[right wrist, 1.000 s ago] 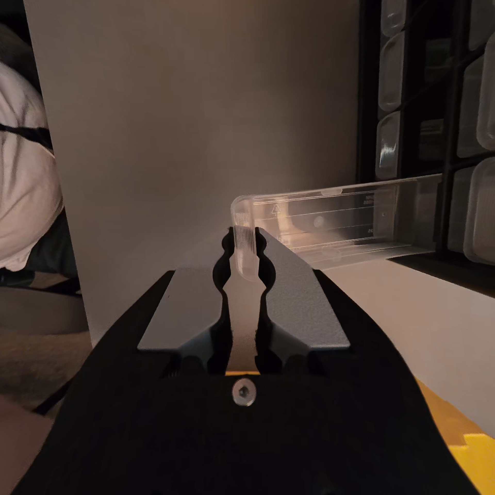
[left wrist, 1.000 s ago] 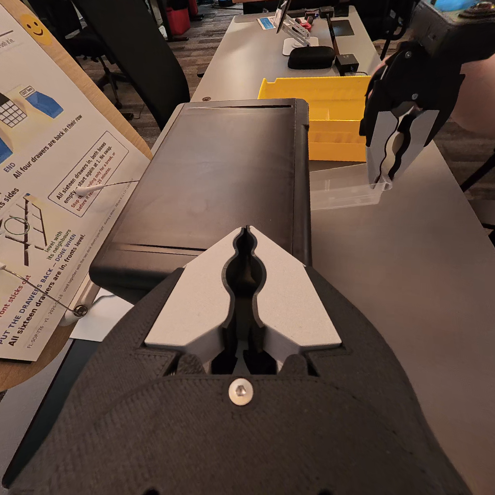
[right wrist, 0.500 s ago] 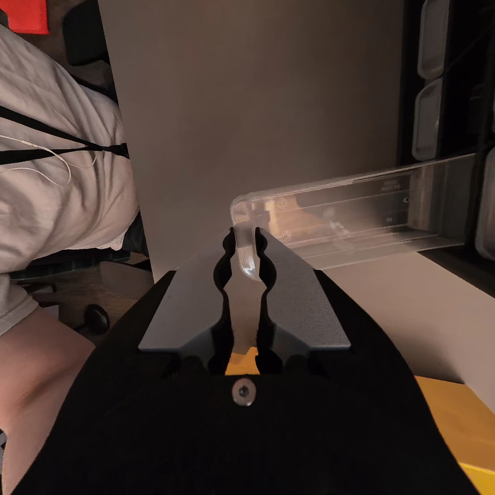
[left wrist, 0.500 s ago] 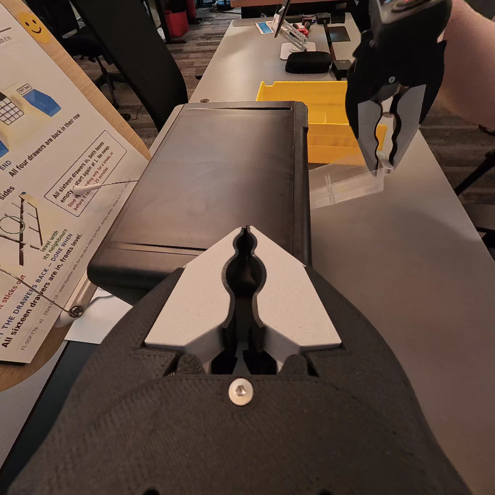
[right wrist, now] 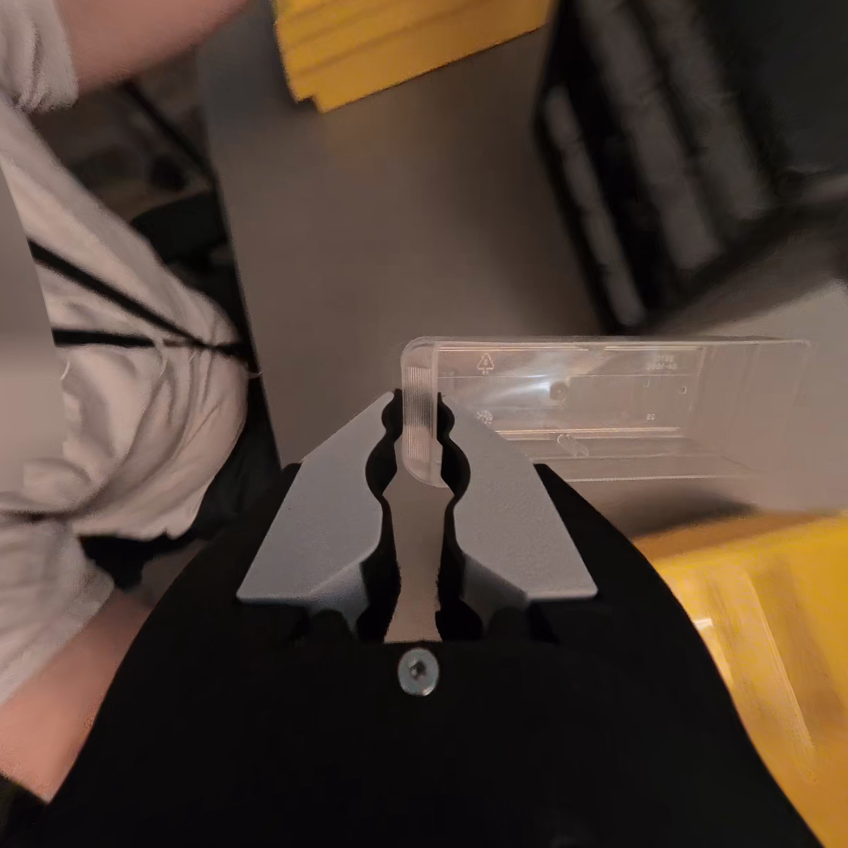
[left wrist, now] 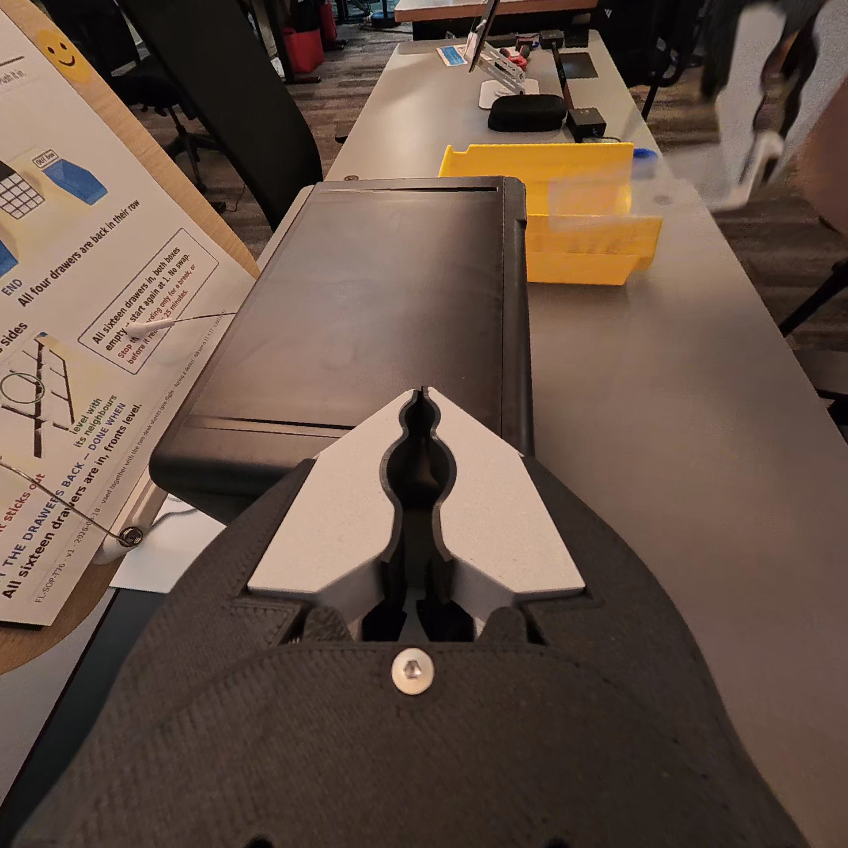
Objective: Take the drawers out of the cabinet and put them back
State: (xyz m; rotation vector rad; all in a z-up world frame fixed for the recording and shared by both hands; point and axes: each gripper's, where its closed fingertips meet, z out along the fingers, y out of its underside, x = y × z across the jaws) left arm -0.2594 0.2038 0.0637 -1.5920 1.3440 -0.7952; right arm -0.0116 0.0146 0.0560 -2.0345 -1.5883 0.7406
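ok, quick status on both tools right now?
Left tool: closed, empty, poised over the black plastic cabinet.
Right tool: closed on the front tab of the clear plastic drawer, which is out of the cabinet.

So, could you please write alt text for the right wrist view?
The right gripper is shut on the front tab of a clear plastic drawer, held in the air. Blurred behind are a yellow bin and the dark cabinet.

Left gripper [left wrist: 421,390]: your fingertips meet, nothing between them, over the cabinet's near end.
Cabinet [left wrist: 385,293]: black, lying flat on the grey table [left wrist: 642,459].
Yellow bin [left wrist: 583,257]: just beside the cabinet's far right corner.
Clear drawer [left wrist: 592,206]: blurred, above the bin.
Instruction sheet [left wrist: 69,321]: propped at your left.
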